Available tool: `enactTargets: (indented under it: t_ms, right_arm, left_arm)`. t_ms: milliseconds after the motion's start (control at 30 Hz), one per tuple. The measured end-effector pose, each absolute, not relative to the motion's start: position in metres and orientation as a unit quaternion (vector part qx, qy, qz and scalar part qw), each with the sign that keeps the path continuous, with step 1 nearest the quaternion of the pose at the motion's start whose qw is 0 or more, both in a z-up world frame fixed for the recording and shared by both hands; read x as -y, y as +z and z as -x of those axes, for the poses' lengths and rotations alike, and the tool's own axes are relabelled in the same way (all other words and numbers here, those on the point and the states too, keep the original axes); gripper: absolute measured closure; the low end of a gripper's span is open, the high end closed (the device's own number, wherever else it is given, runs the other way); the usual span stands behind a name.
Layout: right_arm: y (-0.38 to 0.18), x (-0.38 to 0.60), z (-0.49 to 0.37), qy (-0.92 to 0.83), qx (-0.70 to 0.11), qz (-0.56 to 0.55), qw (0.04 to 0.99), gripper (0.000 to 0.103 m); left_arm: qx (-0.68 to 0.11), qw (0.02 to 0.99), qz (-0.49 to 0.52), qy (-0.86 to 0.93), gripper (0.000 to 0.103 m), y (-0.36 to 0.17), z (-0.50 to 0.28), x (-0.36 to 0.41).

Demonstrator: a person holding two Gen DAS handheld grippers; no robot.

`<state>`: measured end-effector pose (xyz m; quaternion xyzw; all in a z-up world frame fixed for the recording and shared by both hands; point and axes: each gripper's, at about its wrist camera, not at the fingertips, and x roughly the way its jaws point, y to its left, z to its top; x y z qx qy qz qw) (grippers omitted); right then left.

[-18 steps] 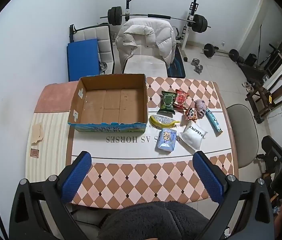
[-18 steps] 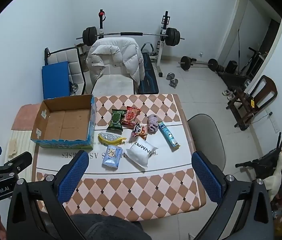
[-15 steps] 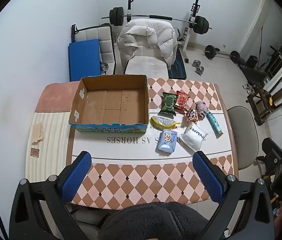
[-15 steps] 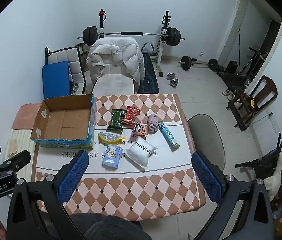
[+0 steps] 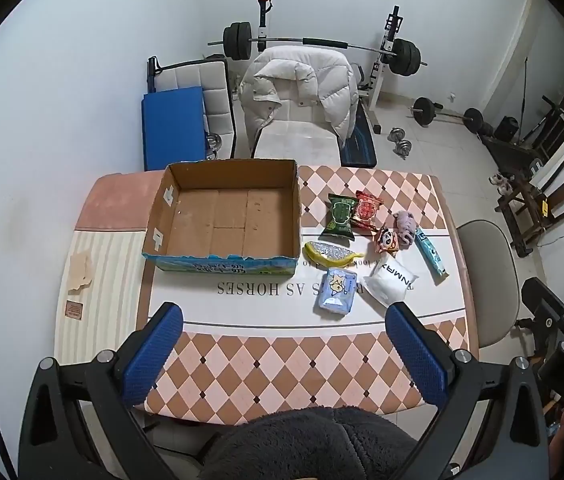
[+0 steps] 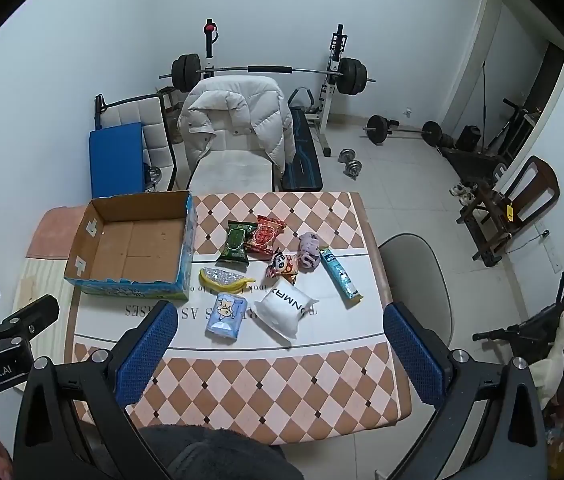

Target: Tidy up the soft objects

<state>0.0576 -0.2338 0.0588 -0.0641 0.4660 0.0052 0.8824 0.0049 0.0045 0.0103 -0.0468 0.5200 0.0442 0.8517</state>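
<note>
Since the earlier frames almost nothing had moved — my view from the left gripper [image 5: 282,344] had only tipped a touch, the scene sliding slightly lower in frame, and the packets lay as before. I had both grippers hanging above the near edge of the surface [image 5: 282,376], each with its blue pads spread wide and nothing between them; the right gripper [image 6: 280,342] was just as far from the goods. The cardboard box [image 5: 222,216] stood open and bare inside at the left. Just beside it to the right lay the soft things: a green packet [image 5: 340,216] touching a red packet [image 5: 367,211], a banana toy [image 5: 328,255], a blue tissue pack [image 5: 336,291], a white pouch [image 5: 390,281], a panda packet [image 5: 387,240], a purple plush [image 5: 405,226] and a teal tube [image 5: 431,256].
</note>
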Motion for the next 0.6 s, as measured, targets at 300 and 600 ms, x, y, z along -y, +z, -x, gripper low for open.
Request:
enactTargets:
  t_ms: [300,600]
  right_arm:
    - [0.0625,0.2346,-0.0614,0.014,-0.464,0.065,0.883,0.0]
    - [0.0624,0.2339,-0.0611,0.014,-0.464,0.065,0.883,0.0]
  left_arm:
    - [-0.517,0.853,0.047,0.046,0.0,0.0126,-0.0048,-0.0059]
    - [-0.517,0.853,0.048,0.048,0.0,0.0133,-0.004,-0.0041]
